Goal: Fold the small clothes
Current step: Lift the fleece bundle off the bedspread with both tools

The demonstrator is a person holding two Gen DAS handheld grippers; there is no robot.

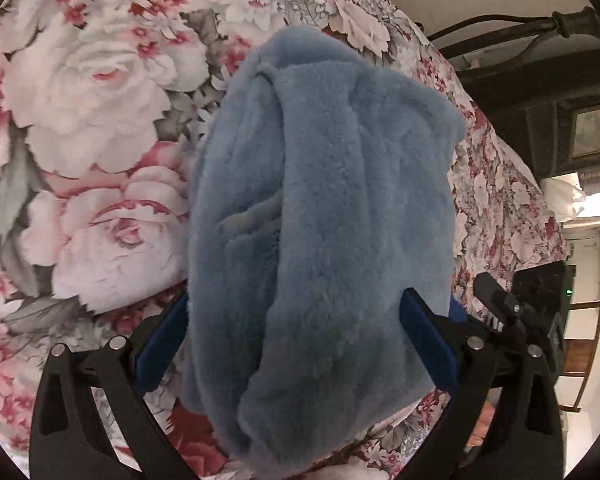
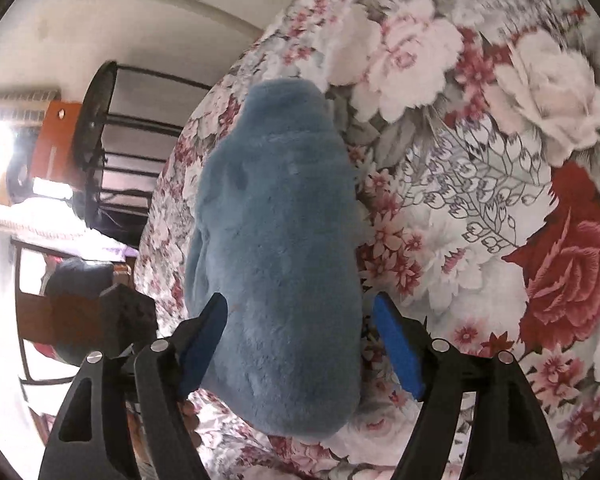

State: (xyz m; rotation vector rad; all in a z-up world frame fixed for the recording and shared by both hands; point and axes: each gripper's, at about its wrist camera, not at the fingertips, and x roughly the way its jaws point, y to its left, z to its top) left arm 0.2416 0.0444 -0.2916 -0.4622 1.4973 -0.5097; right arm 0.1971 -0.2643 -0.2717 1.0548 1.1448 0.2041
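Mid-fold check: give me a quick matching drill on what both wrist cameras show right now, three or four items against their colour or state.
Items:
1. fleece garment
2. bedspread
3. right tongs
4. bed frame

Descriptions:
A. black metal bars
B. floral, pink and red roses
C. plain blue, fluffy
D. open, straddling the cloth

Pairs: 1-C, 2-B, 3-D, 4-A

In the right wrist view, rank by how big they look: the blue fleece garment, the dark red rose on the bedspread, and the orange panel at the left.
1. blue fleece garment, though nearness to the camera enlarges it
2. dark red rose
3. orange panel
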